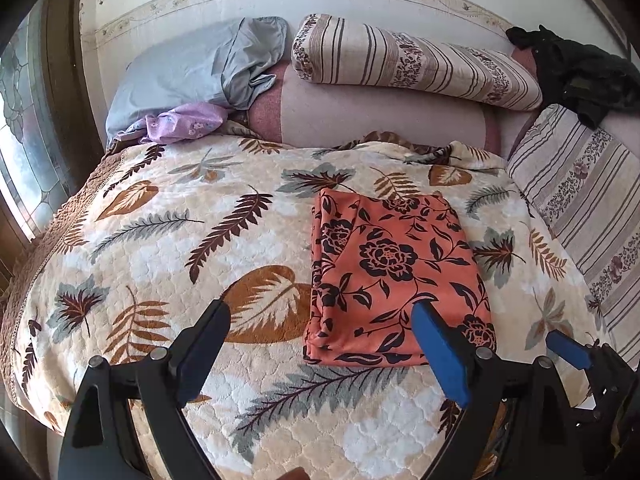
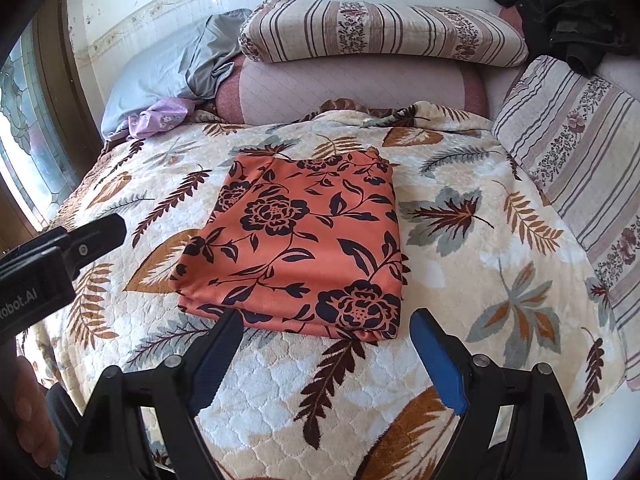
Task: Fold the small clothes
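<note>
An orange garment with black flowers (image 1: 396, 272) (image 2: 304, 240) lies folded into a neat rectangle on the leaf-patterned bedspread (image 1: 160, 240) (image 2: 480, 248). My left gripper (image 1: 320, 308) is open over the garment's near left corner; its blue-padded right finger (image 1: 436, 344) stands in front of the cloth, and nothing is gripped. My right gripper (image 2: 326, 316) is open at the garment's near edge, also holding nothing. Each gripper shows in the other's view: the right one's blue pad (image 1: 568, 348) at lower right, the left one's black finger (image 2: 100, 232) at the left.
A striped bolster (image 1: 412, 60) lies on a pink roll (image 1: 380, 116) at the head of the bed. A grey pillow (image 1: 180, 76), a purple cloth (image 1: 180, 124), a striped cushion (image 1: 580, 200) and dark clothes (image 1: 580, 72) lie around. A window (image 1: 24, 140) is at left.
</note>
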Action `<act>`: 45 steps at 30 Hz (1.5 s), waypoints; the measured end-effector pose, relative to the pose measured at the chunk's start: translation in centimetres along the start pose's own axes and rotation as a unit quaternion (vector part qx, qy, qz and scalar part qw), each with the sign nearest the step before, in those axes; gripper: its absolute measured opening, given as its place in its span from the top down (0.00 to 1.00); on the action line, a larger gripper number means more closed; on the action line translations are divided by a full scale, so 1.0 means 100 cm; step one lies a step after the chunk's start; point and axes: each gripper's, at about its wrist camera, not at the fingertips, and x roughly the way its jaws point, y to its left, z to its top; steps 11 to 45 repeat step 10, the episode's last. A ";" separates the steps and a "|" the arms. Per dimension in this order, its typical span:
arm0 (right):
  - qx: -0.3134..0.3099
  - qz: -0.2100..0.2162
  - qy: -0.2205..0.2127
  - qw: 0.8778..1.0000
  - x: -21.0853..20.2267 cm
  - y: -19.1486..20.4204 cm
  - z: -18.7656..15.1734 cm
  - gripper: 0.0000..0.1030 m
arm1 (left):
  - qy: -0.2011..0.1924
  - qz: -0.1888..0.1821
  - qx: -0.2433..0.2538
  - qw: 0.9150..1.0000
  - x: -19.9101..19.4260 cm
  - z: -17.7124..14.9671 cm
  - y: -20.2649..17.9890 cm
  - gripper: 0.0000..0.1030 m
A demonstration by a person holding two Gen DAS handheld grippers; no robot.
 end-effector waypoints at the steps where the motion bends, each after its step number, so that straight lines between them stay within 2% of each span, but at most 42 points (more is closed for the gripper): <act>1: -0.001 0.001 0.001 1.000 0.001 0.000 0.001 0.15 | 0.001 -0.002 0.001 1.000 0.001 0.000 0.000 0.11; 9: -0.002 0.003 0.005 1.000 0.013 0.004 0.007 0.15 | -0.025 0.007 0.015 1.000 0.004 0.005 -0.004 0.05; 45: -0.002 0.003 0.006 1.000 0.015 0.004 0.008 0.15 | -0.023 0.005 0.015 1.000 0.006 0.006 -0.004 0.05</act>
